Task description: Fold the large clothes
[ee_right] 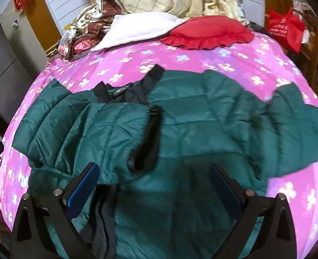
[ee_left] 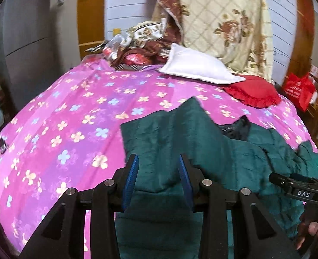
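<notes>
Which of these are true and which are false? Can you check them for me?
1. The green jacket lies on a pink flowered bedspread. True.
2. The red cushion sits on top of the jacket. False: it lies apart, farther up the bed.
3. The white pillow is next to the red cushion. True.
4. The right gripper is squeezing the jacket. False: its jaws stand wide open.

The green jacket (ee_right: 191, 125) is quilted cloth with a slight sheen; the bedsheet (ee_left: 72, 112) is smooth printed cotton-like cloth; the red cushion (ee_right: 208, 32) is matt, frilled fabric.
</notes>
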Tool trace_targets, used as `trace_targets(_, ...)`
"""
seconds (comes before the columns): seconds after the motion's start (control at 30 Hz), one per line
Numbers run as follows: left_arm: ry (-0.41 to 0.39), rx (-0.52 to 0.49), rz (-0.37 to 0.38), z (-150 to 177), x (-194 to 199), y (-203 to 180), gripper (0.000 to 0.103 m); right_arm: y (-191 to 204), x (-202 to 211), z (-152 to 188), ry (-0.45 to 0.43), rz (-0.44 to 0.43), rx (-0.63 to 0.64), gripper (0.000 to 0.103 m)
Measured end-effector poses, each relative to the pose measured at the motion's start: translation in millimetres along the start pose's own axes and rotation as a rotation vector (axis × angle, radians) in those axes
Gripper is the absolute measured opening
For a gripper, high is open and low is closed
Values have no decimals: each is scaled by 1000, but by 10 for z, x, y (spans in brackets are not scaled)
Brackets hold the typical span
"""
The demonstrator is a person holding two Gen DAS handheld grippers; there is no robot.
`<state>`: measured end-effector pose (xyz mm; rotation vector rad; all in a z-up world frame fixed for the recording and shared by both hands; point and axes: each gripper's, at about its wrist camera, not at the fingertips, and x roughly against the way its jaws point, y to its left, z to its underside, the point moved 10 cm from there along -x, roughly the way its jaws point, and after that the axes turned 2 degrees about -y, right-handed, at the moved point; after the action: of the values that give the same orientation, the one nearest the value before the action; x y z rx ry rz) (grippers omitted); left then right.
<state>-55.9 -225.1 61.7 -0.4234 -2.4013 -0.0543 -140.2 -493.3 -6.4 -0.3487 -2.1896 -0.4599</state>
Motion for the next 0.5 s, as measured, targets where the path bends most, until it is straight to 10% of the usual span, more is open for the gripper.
trace_targets(0.2, 30, 23, -19, 81, -184, 152, 16, 181, -395, 11, 50, -9, 6, 93)
trace_targets(0.5, 45, 35, -11, 115, -263, 153, 16, 319, -372, -77, -26, -74, 58, 22)
